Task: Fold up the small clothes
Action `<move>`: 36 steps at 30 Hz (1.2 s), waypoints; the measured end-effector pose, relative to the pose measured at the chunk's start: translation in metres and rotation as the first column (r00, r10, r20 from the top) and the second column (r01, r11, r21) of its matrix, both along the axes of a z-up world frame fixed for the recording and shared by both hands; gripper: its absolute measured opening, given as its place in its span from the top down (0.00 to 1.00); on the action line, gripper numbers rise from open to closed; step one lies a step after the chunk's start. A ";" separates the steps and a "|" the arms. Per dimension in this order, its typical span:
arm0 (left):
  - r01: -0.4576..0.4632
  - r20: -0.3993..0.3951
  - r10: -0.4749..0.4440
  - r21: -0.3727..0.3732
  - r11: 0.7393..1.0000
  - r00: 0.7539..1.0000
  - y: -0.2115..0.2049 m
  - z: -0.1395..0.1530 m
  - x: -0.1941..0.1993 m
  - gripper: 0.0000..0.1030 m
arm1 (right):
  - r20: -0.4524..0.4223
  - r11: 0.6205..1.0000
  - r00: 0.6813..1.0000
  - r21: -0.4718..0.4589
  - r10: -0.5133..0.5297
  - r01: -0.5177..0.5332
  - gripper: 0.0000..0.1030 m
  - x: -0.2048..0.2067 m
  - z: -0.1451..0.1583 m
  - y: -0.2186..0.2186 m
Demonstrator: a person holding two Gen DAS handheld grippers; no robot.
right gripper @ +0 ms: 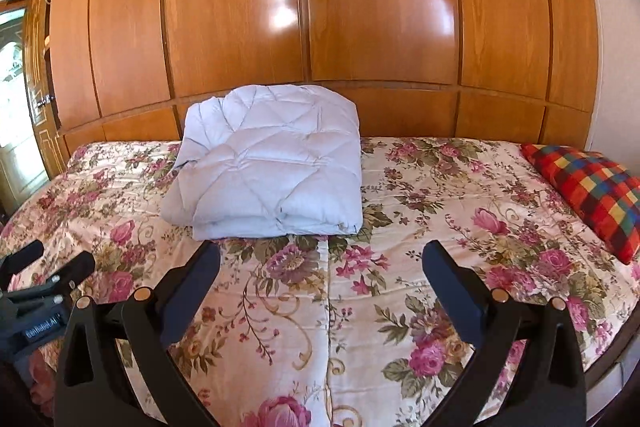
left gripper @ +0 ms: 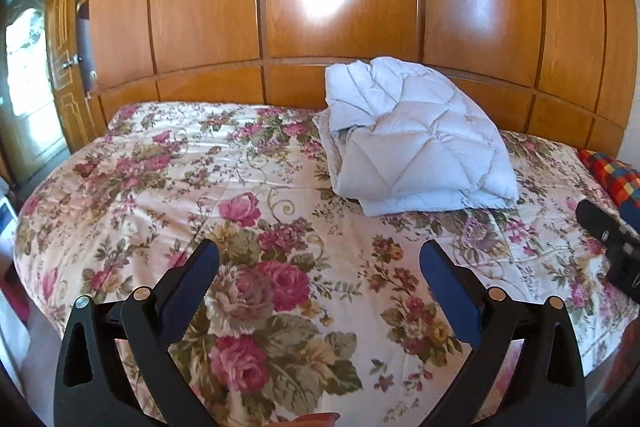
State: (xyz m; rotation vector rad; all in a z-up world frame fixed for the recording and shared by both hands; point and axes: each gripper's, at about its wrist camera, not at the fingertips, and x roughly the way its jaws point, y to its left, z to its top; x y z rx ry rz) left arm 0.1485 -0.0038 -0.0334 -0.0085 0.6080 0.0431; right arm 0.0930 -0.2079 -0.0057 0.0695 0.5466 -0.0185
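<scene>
No small garment shows in either view. My left gripper [left gripper: 318,257] hangs open above the floral bedspread [left gripper: 192,195], nothing between its blue-padded fingers. My right gripper [right gripper: 320,259] is also open and empty over the bedspread [right gripper: 420,211]. The right gripper's black tip [left gripper: 608,239] pokes in at the right edge of the left wrist view. In the right wrist view the left gripper [right gripper: 48,259] appears at the left edge. A folded pale quilted duvet [left gripper: 416,143] [right gripper: 272,171] lies on the bed beyond both grippers, near the headboard.
A tall glossy wooden headboard wall [left gripper: 320,7] [right gripper: 320,7] backs the bed. A chequered multicolour pillow [right gripper: 596,191] [left gripper: 612,175] lies at the bed's right side. A wooden door [left gripper: 64,67] stands at far left. The bed's near edge curves below the grippers.
</scene>
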 end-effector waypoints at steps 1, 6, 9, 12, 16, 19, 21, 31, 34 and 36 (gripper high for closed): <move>0.000 -0.002 0.000 -0.008 1.000 1.000 0.000 0.001 0.000 0.04 | 0.005 1.000 1.000 -0.010 -0.007 0.007 0.02 -0.001 -0.001 0.001; -0.005 0.027 0.005 -0.004 1.000 1.000 -0.002 0.006 -0.008 0.04 | -0.007 1.000 1.000 0.001 0.007 -0.007 0.02 -0.001 0.002 0.004; -0.004 0.029 0.004 -0.005 1.000 1.000 -0.002 0.008 -0.009 0.04 | -0.001 1.000 1.000 -0.001 0.020 -0.020 0.02 -0.002 0.003 0.007; -0.008 0.026 0.008 -0.017 1.000 1.000 -0.001 0.008 -0.009 0.04 | 0.003 1.000 1.000 -0.008 0.026 -0.026 0.02 -0.004 0.004 0.009; -0.012 0.014 0.013 -0.024 1.000 1.000 0.001 0.007 -0.007 0.04 | 0.005 1.000 1.000 0.000 0.029 -0.029 0.02 -0.003 0.004 0.008; -0.016 0.010 0.016 -0.027 1.000 1.000 0.002 0.006 -0.006 0.04 | 0.002 1.000 1.000 0.003 0.028 -0.028 0.02 -0.003 0.004 0.008; -0.016 0.006 0.016 -0.028 0.999 1.000 0.002 0.005 -0.006 0.04 | -0.002 1.000 1.000 0.007 0.029 -0.029 0.02 -0.003 0.004 0.007; -0.025 -0.014 0.025 -0.039 0.999 1.000 0.003 0.003 -0.004 0.04 | -0.004 1.000 1.000 0.006 0.027 -0.027 0.02 -0.003 0.003 0.007; -0.022 -0.014 0.021 -0.038 0.999 1.000 0.004 0.003 -0.004 0.04 | -0.006 1.000 1.000 0.006 0.027 -0.027 0.02 -0.002 0.003 0.007; -0.023 -0.015 0.022 -0.038 0.999 1.000 0.004 0.003 -0.004 0.04 | -0.008 1.000 1.000 0.008 0.026 -0.026 0.02 -0.002 0.003 0.007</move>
